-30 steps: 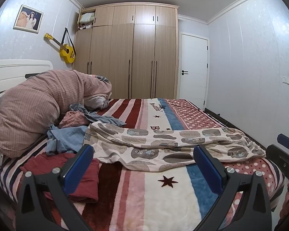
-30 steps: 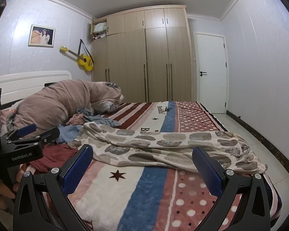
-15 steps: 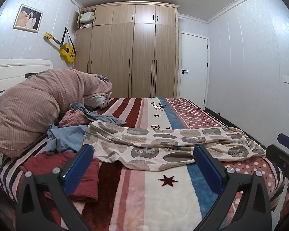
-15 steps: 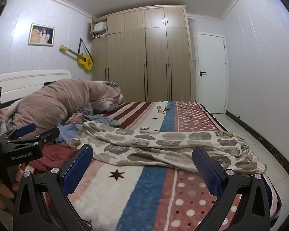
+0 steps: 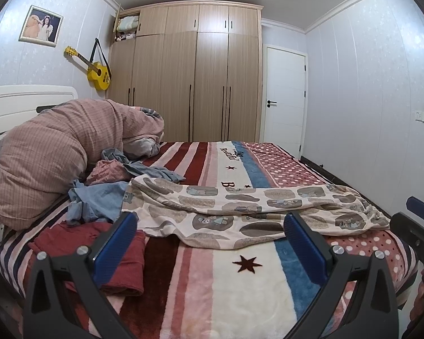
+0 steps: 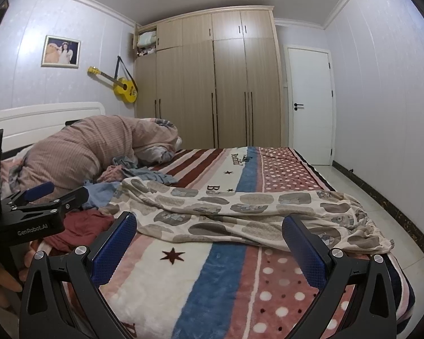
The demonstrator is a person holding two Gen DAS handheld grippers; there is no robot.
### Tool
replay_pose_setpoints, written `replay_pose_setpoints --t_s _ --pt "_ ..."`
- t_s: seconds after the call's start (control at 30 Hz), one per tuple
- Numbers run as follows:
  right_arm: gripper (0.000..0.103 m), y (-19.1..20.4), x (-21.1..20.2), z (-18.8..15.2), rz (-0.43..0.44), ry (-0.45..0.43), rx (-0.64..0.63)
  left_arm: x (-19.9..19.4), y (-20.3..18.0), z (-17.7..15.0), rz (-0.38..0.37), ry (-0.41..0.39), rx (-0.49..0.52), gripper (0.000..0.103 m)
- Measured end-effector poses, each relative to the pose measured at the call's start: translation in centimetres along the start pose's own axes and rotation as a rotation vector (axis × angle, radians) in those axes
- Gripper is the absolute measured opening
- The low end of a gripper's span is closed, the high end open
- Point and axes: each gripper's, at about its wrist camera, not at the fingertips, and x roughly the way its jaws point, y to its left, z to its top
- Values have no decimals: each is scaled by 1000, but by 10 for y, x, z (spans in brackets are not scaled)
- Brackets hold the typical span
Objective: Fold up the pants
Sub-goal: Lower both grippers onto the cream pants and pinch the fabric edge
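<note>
Pants point(image 5: 251, 206) with bear print lie crumpled across the bed point(image 5: 240, 282), unfolded. Blue clothes point(image 5: 99, 197) touch their left end, red garment point(image 5: 99, 234) nearer. Left gripper point(image 5: 212, 245) and right gripper point(image 6: 209, 245) hover short of them, jaws apart, empty.

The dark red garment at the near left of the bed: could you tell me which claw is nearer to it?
Left. The left claw, open, hovers with its left finger right over the dark red garment; the right claw, also open, hangs farther right, above the striped blanket.
</note>
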Motion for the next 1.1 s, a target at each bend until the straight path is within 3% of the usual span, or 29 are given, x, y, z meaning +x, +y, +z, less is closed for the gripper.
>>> replay_pose_setpoints --t_s 0.2,0.5,0.73,0.93,1.1 --pt "103 -4 20 -9 9 42 49 22 -1 -6 -9 56 10 102" --pt "103 -27 83 -32 27 148 144 80 -1 -22 -32 152 14 102" --pt "102 -60 138 -60 8 267 249 154 14 -40 -147 361 -118 102" --pt "102 -92 177 -78 8 356 342 206 22 -62 -129 481 -173 102" --pt "95 -118 205 -88 15 418 384 243 28 -69 -95 545 -178 99"
